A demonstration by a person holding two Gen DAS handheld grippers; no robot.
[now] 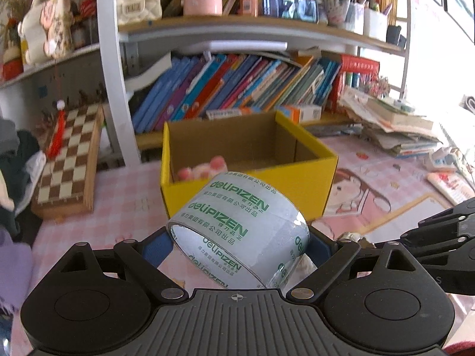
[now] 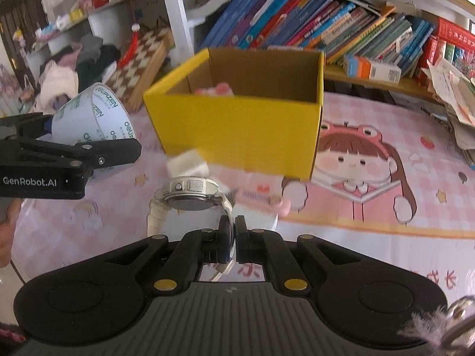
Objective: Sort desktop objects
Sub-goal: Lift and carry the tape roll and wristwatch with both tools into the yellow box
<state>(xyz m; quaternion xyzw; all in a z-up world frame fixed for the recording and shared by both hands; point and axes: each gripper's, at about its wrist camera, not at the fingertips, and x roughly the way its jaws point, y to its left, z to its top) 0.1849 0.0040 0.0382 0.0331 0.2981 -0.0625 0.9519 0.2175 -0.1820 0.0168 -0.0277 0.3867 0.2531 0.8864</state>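
We note the left gripper (image 1: 237, 249) with jaws wide, clamping a white roll of green-lettered packing tape (image 1: 237, 231). The right gripper (image 2: 233, 234) pinches a white plastic wristwatch (image 2: 187, 195) strap. An open yellow cardboard box (image 2: 237, 130) stands at twelve o'clock.

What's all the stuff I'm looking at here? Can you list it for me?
Tape roll: one, white with green print, held between the left gripper's fingers.
Watch: one, white, held by its strap in the right gripper.
Box: one, yellow cardboard, open, on the table; something pink inside.
Table mat: one, pink with a cartoon girl.
Chessboard: one, brown and cream, leaning left of the box.
Books: many, mostly blue, on the shelf behind.
Paper pile: one, right of the box.
Left gripper: black, spread wide around the tape.
Right gripper: black, shut on the strap.
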